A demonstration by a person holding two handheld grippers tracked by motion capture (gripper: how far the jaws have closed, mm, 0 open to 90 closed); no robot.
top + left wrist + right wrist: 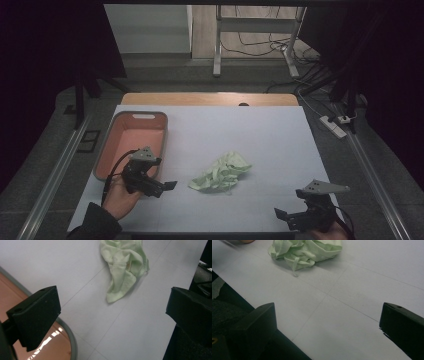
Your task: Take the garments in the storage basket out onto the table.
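Both hand-held grippers gape empty; green cloth [221,172] between them, probably crumpled garment.

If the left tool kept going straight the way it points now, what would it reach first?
Probably the crumpled green cloth: the left tool stands open and aims along the bare white table cover toward it, with nothing between. Depth is hard to judge.

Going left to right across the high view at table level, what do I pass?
Pink bin → left gripper, jaws open, by the bin's near corner → crumpled pale green cloth mid-table → right gripper, jaws open, at the near right edge of the table.
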